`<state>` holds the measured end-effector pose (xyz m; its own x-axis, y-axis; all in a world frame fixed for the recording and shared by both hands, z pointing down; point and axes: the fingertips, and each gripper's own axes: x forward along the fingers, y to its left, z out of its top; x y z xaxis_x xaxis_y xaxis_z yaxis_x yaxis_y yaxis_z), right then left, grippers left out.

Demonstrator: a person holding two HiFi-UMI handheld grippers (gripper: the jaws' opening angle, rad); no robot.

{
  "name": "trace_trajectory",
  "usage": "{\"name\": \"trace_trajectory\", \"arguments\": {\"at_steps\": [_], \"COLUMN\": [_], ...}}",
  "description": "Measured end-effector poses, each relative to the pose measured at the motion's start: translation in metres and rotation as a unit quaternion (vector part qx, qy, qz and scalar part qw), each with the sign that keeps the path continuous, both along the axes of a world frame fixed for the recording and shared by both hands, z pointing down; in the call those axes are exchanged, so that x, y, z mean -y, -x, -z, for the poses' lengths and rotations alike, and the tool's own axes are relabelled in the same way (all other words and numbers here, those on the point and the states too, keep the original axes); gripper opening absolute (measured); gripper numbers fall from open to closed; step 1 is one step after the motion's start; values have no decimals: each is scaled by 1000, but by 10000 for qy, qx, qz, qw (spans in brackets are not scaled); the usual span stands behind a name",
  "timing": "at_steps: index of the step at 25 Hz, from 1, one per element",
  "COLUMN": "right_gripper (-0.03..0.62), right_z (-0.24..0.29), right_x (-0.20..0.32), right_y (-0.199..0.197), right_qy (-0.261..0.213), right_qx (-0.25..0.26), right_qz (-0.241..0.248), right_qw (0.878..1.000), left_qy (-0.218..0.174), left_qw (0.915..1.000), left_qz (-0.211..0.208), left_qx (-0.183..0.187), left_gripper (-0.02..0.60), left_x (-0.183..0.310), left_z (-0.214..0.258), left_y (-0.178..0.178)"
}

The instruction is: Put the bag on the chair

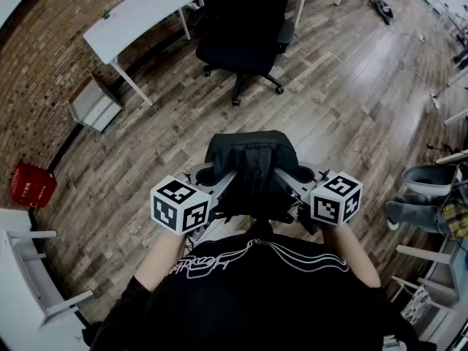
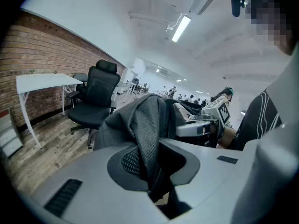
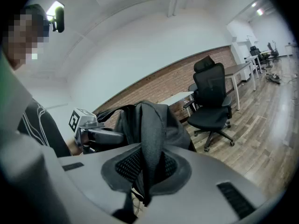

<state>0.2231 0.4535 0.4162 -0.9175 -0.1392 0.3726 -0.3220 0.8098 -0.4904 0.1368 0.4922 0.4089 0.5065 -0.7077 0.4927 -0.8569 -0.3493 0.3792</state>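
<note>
Bag: hanging at the lower centre of the head view, slung between the two grippers close in front of the person, clear of the floor and resting on nothing.
Chair: standing at the upper centre of the head view, well apart from the bag, with a table beside it at the upper left.
Left gripper: jaws are sitting almost together, pinching a mesh strap that is running down between them.
Right gripper: jaws are likewise sitting almost together, clamping the other strap; the bag's bulk is hanging beyond both pairs of jaws.
Step, as I judge it: carrying the bag over to the chair, since the bag is not lying on the seat now.
Grip: keeping the left gripper and the right gripper pressing firmly, because only thin folds are bearing the whole weight and could be slipping out.
Carriage: holding both grippers level with each other, so the bag is hanging square and not swinging.
Approach: coming in from the seat's open front, raising the bag enough that its bottom is clearing the seat edge and armrests.
Set-down: lowering until the seat is taking the weight, and only then loosening the jaws.
Risk: the chair is standing on castors, so a nudge may be sending it rolling away.
</note>
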Motion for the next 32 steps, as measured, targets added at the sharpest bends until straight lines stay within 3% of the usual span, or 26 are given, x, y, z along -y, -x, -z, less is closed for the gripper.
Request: {"name": "trace_trajectory", "arguments": {"at_steps": [10,15,23,32], "right_gripper": [32,32,32,34], "right_z": [-3,3,14,13], "right_x": [53,82,110,141], "right_y": [-20,-26,-20,7], "right_qy": [-4,-173,-368,-341], "right_qx": [25,158,229,214], "right_qz": [62,164,353,400], "right_qw": [10000,9996,9984,9984], "left_qy": [68,-105,-327,-296], "left_qw": [10000,9998,9987,9988], "left_qz": [31,72,284,369], "left_qx": [52,162,261,117], "left_gripper": [74,74,74,74], "left_x": [53,79,103,131], "left_z": [-3,4,15,14], "left_y": [-20,-26,-22,4]}}
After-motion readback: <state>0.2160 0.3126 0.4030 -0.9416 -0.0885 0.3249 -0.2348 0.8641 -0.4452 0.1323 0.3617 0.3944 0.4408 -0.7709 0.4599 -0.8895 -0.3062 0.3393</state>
